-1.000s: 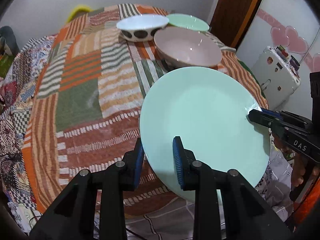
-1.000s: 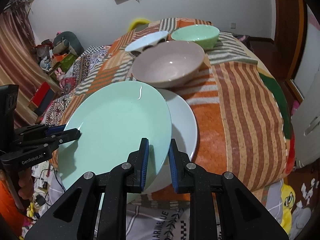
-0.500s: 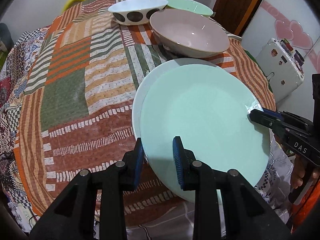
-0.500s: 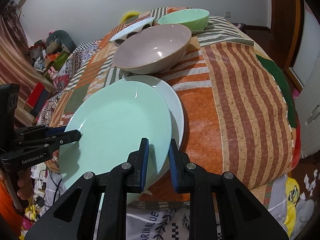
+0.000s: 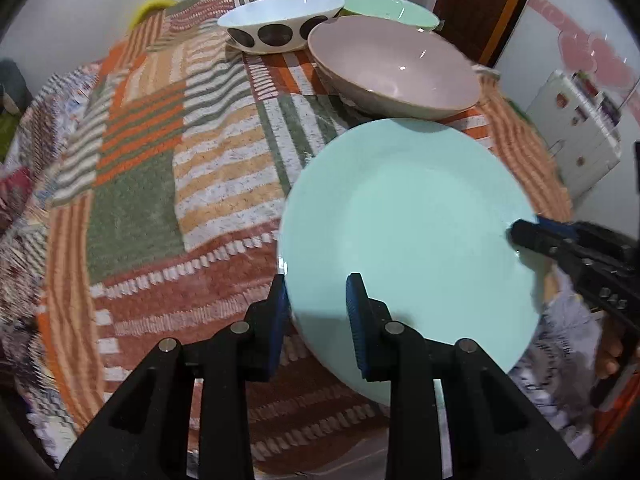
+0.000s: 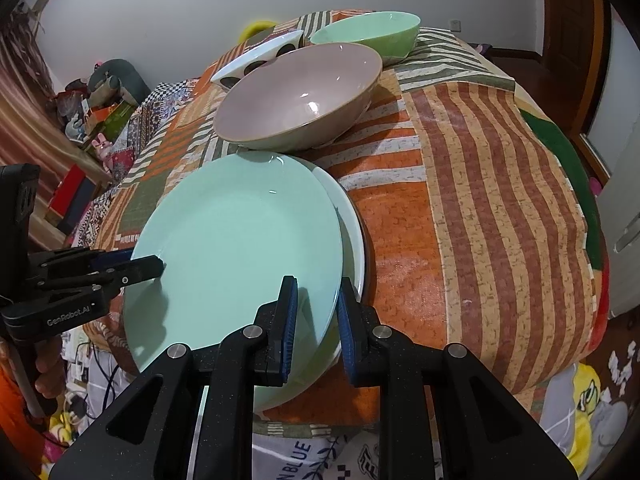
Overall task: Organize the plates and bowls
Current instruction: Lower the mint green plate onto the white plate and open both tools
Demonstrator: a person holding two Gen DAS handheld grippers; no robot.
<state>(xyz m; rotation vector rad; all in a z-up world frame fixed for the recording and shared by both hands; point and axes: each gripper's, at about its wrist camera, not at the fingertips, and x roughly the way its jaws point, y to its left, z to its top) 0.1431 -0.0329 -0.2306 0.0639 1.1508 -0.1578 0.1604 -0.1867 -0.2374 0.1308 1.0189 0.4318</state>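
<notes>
Mint-green plate (image 5: 408, 232) hangs between both tools, gripped at opposite rims so its weight is shared and it stays nearly level. On its near-left edge the left tool (image 5: 316, 308) is clenched, pads either side of the rim; the right tool (image 6: 316, 312) is clenched on the near-right rim. It sits directly over a white plate (image 6: 352, 224) lying on the striped patchwork cloth (image 6: 480, 184) covering the surface, near its near edge, apparently to be stacked on it. Whether the two plates already touch cannot be told. Farther back stand a beige bowl (image 6: 300, 96), a white bowl with dark dots (image 5: 280, 24) and a green bowl (image 6: 368, 32), close together, probably awaiting nesting.
</notes>
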